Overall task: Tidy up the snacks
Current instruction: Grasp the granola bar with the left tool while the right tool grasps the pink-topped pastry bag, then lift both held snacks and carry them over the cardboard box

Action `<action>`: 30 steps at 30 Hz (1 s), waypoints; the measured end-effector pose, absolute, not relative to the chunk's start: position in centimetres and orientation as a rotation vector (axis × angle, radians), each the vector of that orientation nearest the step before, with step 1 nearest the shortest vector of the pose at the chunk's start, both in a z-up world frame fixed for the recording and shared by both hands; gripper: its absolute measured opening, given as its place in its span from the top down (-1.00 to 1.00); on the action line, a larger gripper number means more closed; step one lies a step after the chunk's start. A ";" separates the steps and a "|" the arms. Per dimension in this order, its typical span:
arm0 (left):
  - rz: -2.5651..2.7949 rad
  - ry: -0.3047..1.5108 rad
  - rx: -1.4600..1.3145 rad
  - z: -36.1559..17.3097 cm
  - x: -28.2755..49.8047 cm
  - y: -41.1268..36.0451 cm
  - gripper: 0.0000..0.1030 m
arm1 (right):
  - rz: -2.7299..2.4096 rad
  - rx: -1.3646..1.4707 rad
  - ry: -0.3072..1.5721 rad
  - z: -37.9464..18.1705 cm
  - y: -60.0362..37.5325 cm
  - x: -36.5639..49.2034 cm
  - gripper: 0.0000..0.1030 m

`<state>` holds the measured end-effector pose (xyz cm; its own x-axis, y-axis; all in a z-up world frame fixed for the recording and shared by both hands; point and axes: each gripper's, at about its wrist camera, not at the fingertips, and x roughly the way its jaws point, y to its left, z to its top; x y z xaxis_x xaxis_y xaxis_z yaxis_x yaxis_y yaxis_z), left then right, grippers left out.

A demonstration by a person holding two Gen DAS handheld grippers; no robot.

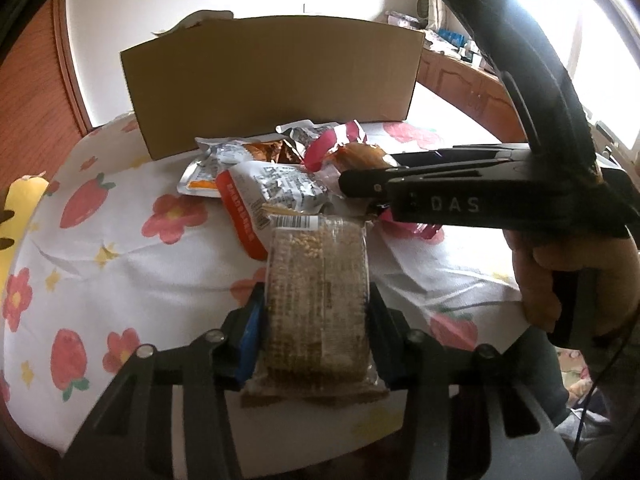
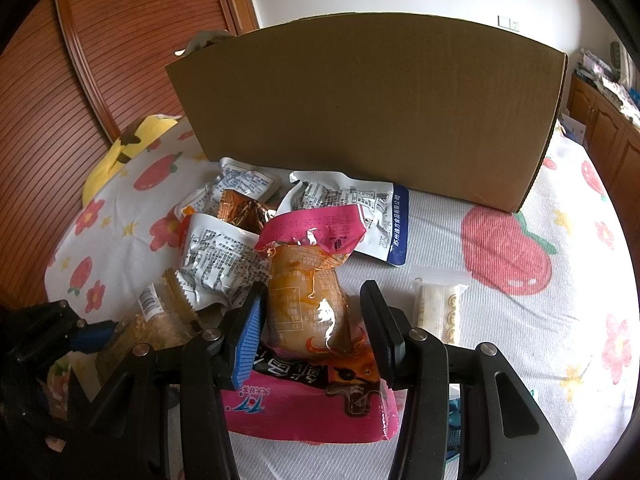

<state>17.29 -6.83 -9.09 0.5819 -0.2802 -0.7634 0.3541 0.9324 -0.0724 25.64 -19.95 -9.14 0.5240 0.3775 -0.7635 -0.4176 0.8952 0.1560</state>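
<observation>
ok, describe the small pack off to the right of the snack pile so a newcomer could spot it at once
Start at the cardboard box standing on the strawberry-print sheet; the snack pile lies in front of it. Right of the pile, just outside the right gripper, lies a small clear packet by itself. It alone is see-through and unprinted, showing a stack of pale round biscuits; its neighbours are printed foil or pink.

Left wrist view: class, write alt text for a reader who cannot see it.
The left gripper clamps a clear-wrapped brown grain bar above a strawberry-print cloth. Beyond it lie loose snack packets before a cardboard box; the right gripper reaches in from the right.
</observation>
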 end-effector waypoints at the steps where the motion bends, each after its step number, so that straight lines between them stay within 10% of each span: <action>1: -0.370 0.872 0.092 -9.1 17.2 -6.8 0.15 | 0.475 -0.050 0.901 -9.2 -20.0 25.6 0.06; 30: -0.346 0.680 0.051 -2.2 16.4 -3.5 0.15 | 0.479 -0.079 0.838 -7.2 -20.3 24.3 0.19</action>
